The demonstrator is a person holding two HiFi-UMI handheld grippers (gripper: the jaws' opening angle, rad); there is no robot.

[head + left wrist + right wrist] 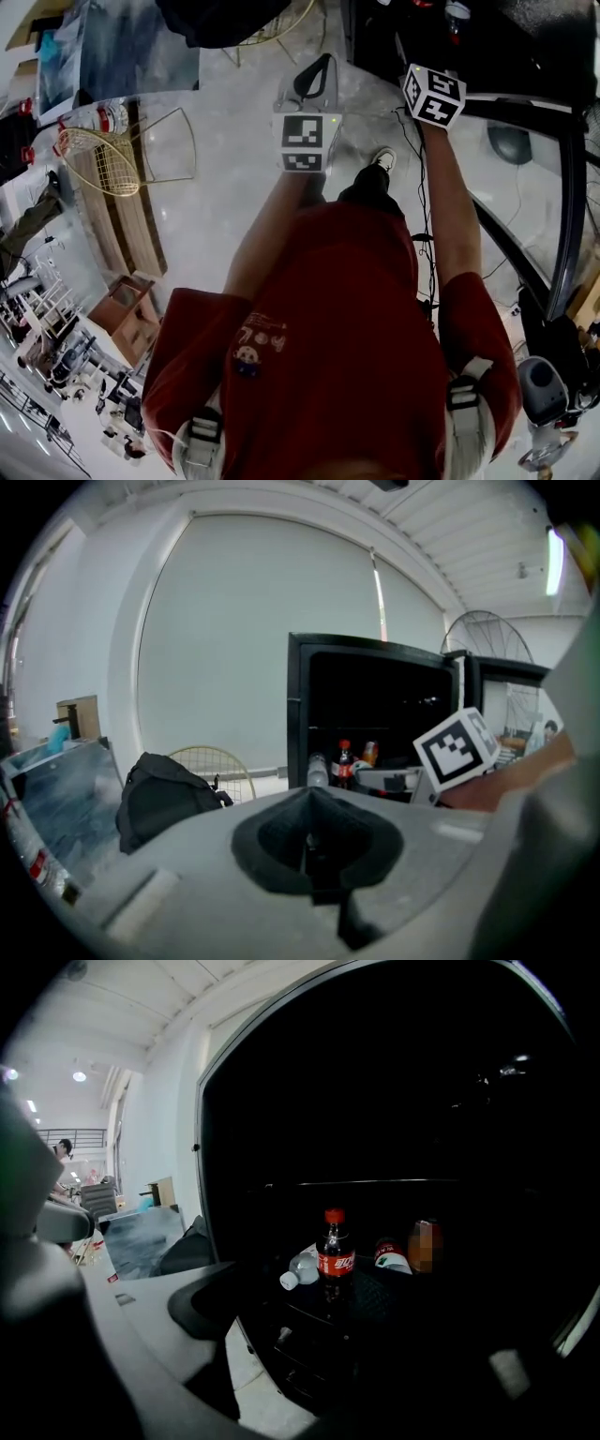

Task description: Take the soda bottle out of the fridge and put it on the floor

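The soda bottle (334, 1246), dark with a red cap and red label, stands upright on a shelf inside the open black fridge (394, 1101). My right gripper (349, 1346) is open in front of the fridge mouth. The bottle is framed between its jaws but still well ahead of them. In the head view only that gripper's marker cube (433, 96) shows against the dark fridge. My left gripper (309, 799) is shut and empty, held left of the fridge (375, 714). It sees the bottle (344, 764) from further off. The left gripper (322, 66) also shows in the head view.
A clear bottle (300, 1269) lies on its side left of the soda, with a red-labelled one (389, 1255) to the right. A black bag (164, 794) and a wire chair (122, 155) are on the floor at left, and cables (422, 187) trail near the fridge.
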